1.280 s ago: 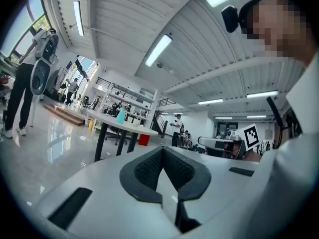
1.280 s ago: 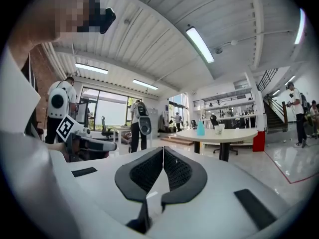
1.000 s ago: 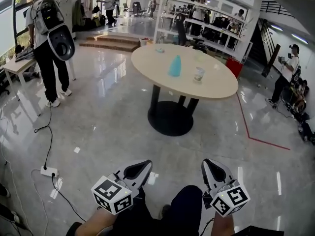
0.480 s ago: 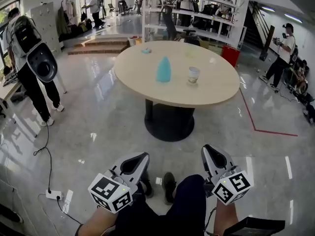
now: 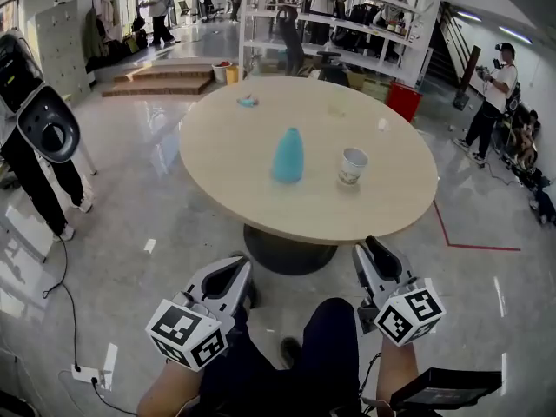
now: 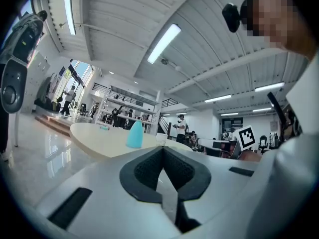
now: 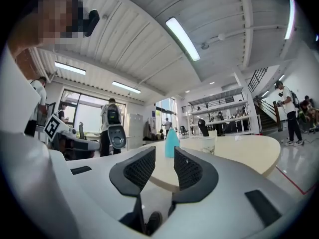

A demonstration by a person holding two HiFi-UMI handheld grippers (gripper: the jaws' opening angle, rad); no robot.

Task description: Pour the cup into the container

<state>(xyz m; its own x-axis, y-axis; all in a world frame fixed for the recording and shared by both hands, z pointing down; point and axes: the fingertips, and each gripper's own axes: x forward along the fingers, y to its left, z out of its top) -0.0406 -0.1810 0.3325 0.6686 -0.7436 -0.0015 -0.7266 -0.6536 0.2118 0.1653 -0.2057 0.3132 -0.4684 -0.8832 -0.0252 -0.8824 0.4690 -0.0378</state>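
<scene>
A blue cone-shaped container (image 5: 288,155) and a white paper cup (image 5: 353,165) stand upright and apart on the round beige table (image 5: 261,207). Both grippers are held low, short of the table's near edge, and point level toward it. The left gripper (image 5: 233,269) is shut, its pads meeting with nothing between them (image 6: 163,149); the container (image 6: 134,135) and the cup (image 6: 161,138) show beyond it. The right gripper (image 5: 373,248) has just been opening; its jaws (image 7: 164,158) stand a little apart and empty. Past them I see the container (image 7: 172,143) and the cup (image 7: 208,144).
A small blue object (image 5: 248,102) lies at the table's far side. Shelves (image 5: 347,24) and a red bin (image 5: 401,101) stand behind it. A person with a backpack (image 5: 35,129) is at left, another person (image 5: 495,94) at right. A power strip (image 5: 91,373) lies on the floor.
The table, the container and the cup have come much nearer and larger in the head view. Both grippers have been carried forward toward the table's edge.
</scene>
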